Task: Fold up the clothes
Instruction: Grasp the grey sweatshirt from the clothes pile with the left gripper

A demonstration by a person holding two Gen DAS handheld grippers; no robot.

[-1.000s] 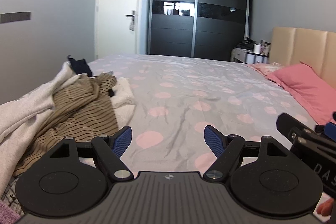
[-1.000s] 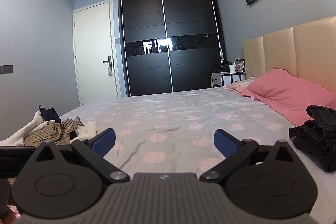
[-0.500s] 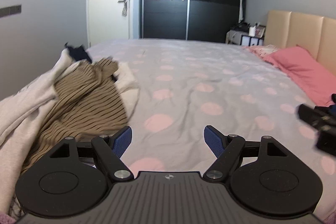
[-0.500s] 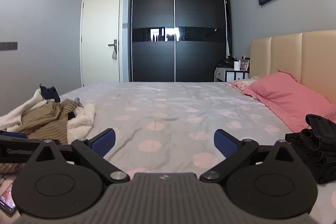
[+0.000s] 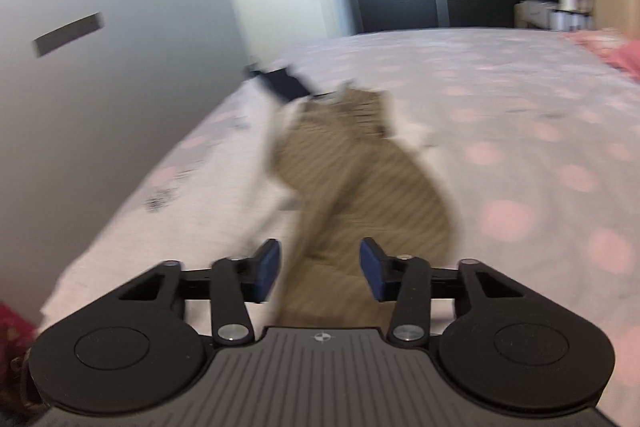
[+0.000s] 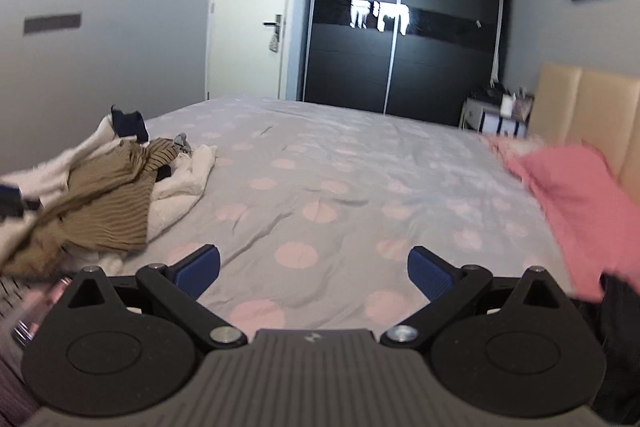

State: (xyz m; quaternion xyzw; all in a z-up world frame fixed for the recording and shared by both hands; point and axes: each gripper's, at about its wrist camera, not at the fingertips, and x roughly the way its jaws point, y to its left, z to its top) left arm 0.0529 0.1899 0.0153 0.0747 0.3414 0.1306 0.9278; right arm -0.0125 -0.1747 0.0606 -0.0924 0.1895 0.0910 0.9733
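Now your left claw (image 5: 319,269) is closing, jaws half-narrowed around the near hem of the brown striped top (image 5: 360,187), pads not yet pressing it; your right claw (image 6: 313,273) stands wide and empty over the bed (image 6: 360,163), the clothes pile (image 6: 120,195) well off to its left; folding proper has not begun; a second ago your left claw was wide, with the top off to its left.

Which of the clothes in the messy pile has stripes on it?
The brown striped top, lying on top of the pile. The white clothes under it are plain, and so is the small dark blue piece behind.
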